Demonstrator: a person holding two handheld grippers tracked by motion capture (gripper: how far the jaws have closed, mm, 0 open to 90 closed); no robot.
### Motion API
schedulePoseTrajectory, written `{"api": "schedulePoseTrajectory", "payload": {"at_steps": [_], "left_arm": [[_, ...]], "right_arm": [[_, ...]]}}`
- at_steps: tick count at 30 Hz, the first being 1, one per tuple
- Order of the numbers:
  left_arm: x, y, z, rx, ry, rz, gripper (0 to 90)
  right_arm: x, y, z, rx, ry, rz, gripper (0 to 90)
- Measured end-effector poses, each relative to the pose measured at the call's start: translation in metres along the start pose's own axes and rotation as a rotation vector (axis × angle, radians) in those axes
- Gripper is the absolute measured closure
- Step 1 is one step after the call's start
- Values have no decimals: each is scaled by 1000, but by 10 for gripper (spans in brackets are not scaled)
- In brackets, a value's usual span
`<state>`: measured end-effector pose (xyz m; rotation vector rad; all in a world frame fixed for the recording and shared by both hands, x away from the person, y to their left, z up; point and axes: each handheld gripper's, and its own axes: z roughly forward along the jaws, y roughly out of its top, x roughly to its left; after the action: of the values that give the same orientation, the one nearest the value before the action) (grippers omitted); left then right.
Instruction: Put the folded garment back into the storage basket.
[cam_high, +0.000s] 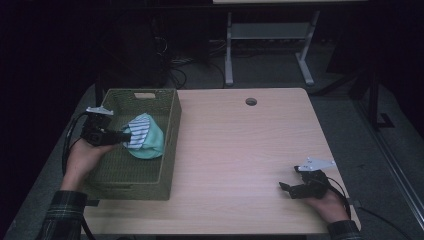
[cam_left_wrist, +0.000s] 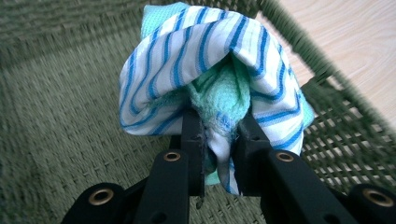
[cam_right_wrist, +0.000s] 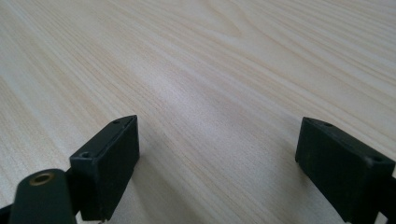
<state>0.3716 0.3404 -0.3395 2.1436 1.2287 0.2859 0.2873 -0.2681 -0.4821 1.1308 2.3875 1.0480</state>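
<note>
A bundle of cloth, blue-and-white striped (cam_high: 139, 131) (cam_left_wrist: 196, 51) wrapped over a mint-green towel (cam_high: 154, 142) (cam_left_wrist: 219, 93), hangs inside the woven olive basket (cam_high: 170, 150) (cam_left_wrist: 322, 60) at the table's left. My left gripper (cam_high: 123, 136) (cam_left_wrist: 220, 140) is shut on the bundle's lower folds, held over the basket's floor. My right gripper (cam_high: 284, 187) (cam_right_wrist: 217, 163) rests low over the bare wooden table (cam_right_wrist: 210, 70) at the front right, its jaws wide apart with nothing between them.
The light wooden table (cam_high: 240, 150) has a round cable hole (cam_high: 251, 101) near its far edge. Beyond it stand a white table frame (cam_high: 265, 40) and cables on a dark floor.
</note>
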Motion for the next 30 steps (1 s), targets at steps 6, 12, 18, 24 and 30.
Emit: {"api": "schedulePoseTrajectory", "payload": {"at_steps": [6, 12, 18, 24, 30], "left_arm": [[4, -6, 16, 44, 8, -10, 760], [6, -9, 30, 85, 29, -3, 760], [11, -12, 40, 125, 45, -8, 760], [15, -15, 49, 176, 76, 14, 758], [21, -20, 58, 246, 86, 27, 754]], "right_arm": [[0, 0, 0, 0, 0, -1, 133], [0, 0, 0, 0, 0, -1, 133], [0, 0, 0, 0, 0, -1, 133], [0, 0, 0, 0, 0, -1, 133], [0, 0, 0, 0, 0, 0, 133]]}}
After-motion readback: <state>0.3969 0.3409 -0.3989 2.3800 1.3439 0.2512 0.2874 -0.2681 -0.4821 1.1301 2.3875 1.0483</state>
